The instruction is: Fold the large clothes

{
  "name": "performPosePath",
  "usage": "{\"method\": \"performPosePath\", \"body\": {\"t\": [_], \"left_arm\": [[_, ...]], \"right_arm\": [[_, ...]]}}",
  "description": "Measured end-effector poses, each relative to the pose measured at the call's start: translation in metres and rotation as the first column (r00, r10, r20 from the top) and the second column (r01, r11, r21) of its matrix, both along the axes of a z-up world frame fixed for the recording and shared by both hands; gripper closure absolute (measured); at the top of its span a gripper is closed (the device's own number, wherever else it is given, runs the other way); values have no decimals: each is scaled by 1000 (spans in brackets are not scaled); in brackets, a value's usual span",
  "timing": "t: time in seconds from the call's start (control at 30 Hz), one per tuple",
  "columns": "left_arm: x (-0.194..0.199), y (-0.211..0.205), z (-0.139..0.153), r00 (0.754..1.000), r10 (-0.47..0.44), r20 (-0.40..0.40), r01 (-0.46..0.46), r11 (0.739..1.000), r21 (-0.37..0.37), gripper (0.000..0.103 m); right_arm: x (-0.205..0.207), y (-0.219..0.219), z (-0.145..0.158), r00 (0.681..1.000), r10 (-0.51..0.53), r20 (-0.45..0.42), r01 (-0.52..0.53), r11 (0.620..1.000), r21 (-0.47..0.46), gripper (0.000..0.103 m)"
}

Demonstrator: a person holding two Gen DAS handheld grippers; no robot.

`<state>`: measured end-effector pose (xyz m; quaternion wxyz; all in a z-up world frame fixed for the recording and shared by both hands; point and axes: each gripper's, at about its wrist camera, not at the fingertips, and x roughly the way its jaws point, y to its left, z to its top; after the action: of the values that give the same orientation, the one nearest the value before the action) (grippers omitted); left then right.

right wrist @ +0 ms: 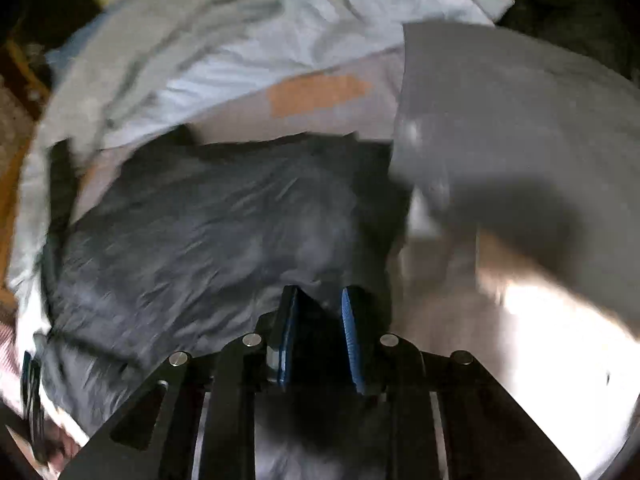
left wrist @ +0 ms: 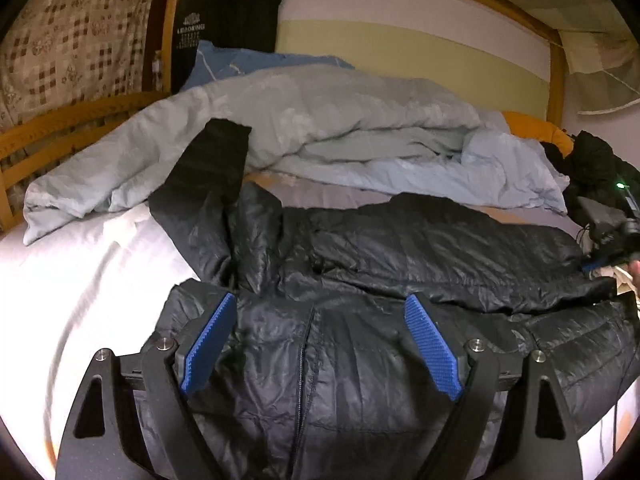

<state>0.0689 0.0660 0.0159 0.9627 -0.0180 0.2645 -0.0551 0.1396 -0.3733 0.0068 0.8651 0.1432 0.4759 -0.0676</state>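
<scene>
While the black puffer jacket (left wrist: 380, 280) lies spread across the white sheet (left wrist: 80, 280) of the bed, the left gripper (left wrist: 320, 308) hangs right over its zipper area with its blue pads (left wrist: 210, 344) wide apart, nothing between them. One sleeve (left wrist: 208, 176) sticks up and away toward the rumpled grey-blue duvet (left wrist: 320, 132) heaped behind the jacket. The wooden bed frame (left wrist: 48, 132) runs along the left side, and there's a patterned curtain (left wrist: 72, 40) in the top left corner. Far right edge, you can just make out the right gripper (left wrist: 612, 236), too small to read from here.

Right wrist view is pretty blurry. The right gripper (right wrist: 318, 300) has its blue pads (right wrist: 352, 340) close together, and a dark bit of the jacket (right wrist: 200, 240) looks pinched between them, so I'd say it's clamped on the fabric. The jacket stretches out to the left in front of it, with the duvet (right wrist: 200, 52) beyond. A big grey smeared shape (right wrist: 520, 140) fills the right side, can't tell what that is.
</scene>
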Motion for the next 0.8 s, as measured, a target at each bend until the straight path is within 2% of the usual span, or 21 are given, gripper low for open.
{"method": "performPosePath", "body": {"t": [0.03,0.1,0.17,0.2,0.27,0.33,0.37,0.43,0.47,0.53,0.67,0.73,0.8], "left_arm": [[0,0,0,1000,1,-1,-1,1000,1,18],[1,2,0,1000,7,1,-7,1000,-3,18],[2,5,1,1000,10,-4,-10,1000,-19,18],[3,6,1,1000,8,-8,-9,1000,-28,18],[4,8,0,1000,8,-17,-8,999,-38,18],[4,8,-2,1000,4,-26,-5,999,-42,18],[4,8,-2,1000,4,-28,-5,999,-43,18],[4,8,-1,1000,7,-28,-8,999,-43,18],[3,9,-1,1000,7,-25,-8,999,-47,18],[0,10,2,1000,6,-14,-7,998,-57,18],[-4,8,6,1000,9,4,-9,999,-46,18],[-2,7,5,1000,11,-1,-11,999,-46,18],[-1,7,5,1000,11,-1,-11,999,-48,18]], "right_arm": [[13,-6,-1,999,-42,1,42,998,-51,79],[18,-13,1,996,-86,27,88,992,-89,79],[3,-18,10,991,-92,95,95,995,-27,79],[-7,-17,16,989,-74,127,76,997,-15,79],[-41,1,31,980,33,199,-23,998,-50,79],[-67,18,37,967,121,223,-107,992,-71,79],[-77,27,35,965,157,210,-143,987,-79,79],[-86,36,28,971,169,172,-150,982,-115,79],[-94,39,16,981,137,139,-112,978,-175,79],[-104,33,-1,989,92,120,-63,973,-223,79],[-111,15,-35,996,74,50,-68,991,-115,79],[-110,13,-32,997,74,33,-69,988,-135,79],[-108,11,-18,997,48,60,-40,989,-139,79]]}}
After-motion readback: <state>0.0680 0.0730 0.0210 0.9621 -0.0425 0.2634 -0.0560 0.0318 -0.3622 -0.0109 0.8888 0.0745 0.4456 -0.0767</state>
